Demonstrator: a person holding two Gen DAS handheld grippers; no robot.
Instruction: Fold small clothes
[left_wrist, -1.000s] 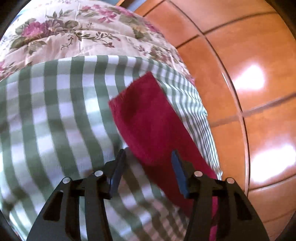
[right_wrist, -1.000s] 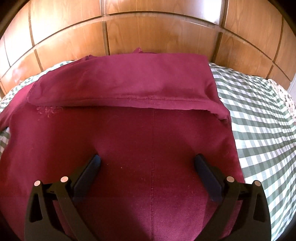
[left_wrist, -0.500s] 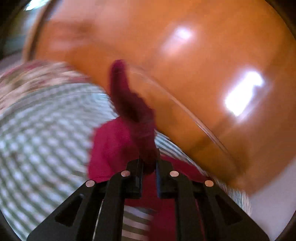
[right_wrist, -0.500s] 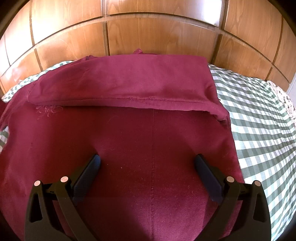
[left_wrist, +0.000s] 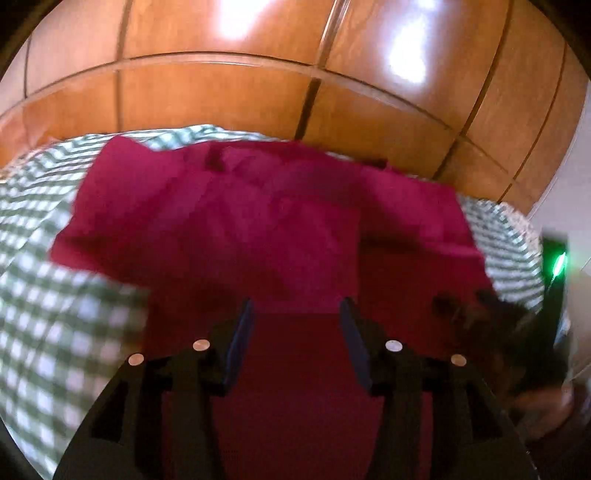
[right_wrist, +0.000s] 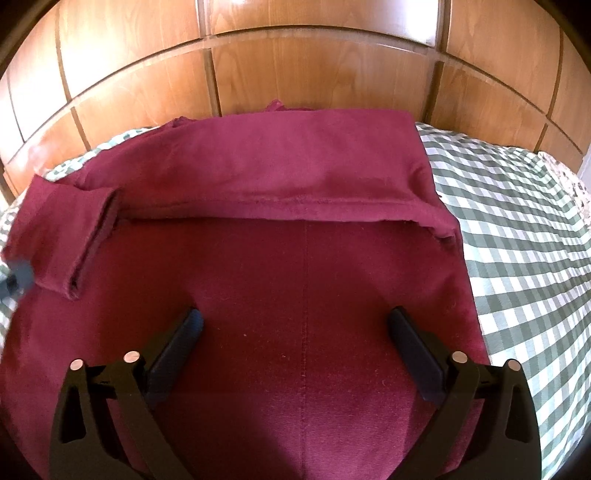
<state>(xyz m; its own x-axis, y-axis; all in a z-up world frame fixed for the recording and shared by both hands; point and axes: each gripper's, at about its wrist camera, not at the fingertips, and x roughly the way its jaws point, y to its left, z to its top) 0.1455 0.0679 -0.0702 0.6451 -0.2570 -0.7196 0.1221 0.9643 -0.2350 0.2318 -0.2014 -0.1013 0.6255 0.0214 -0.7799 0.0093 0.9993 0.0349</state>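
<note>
A dark red garment (right_wrist: 303, 258) lies on the green checked bedcover (right_wrist: 517, 221), its far part folded toward me into a band (right_wrist: 288, 170). A sleeve (right_wrist: 62, 229) lies folded in over its left side. My right gripper (right_wrist: 295, 325) is open and empty, hovering over the garment's middle. In the blurred left wrist view the same garment (left_wrist: 258, 229) fills the centre, and my left gripper (left_wrist: 295, 317) is open and empty above it. The right gripper shows dimly at the right edge of the left wrist view (left_wrist: 517, 332).
A wooden panelled headboard (right_wrist: 295, 74) stands right behind the garment. A floral cover (right_wrist: 569, 181) shows at the far right. The checked cover extends to the right of the garment and at the left of the left wrist view (left_wrist: 55, 332).
My left gripper shut on the sleeve, lifted it and swung it over the garment, then opened. The sleeve now lies folded on the garment's left side. The right gripper has not moved.
</note>
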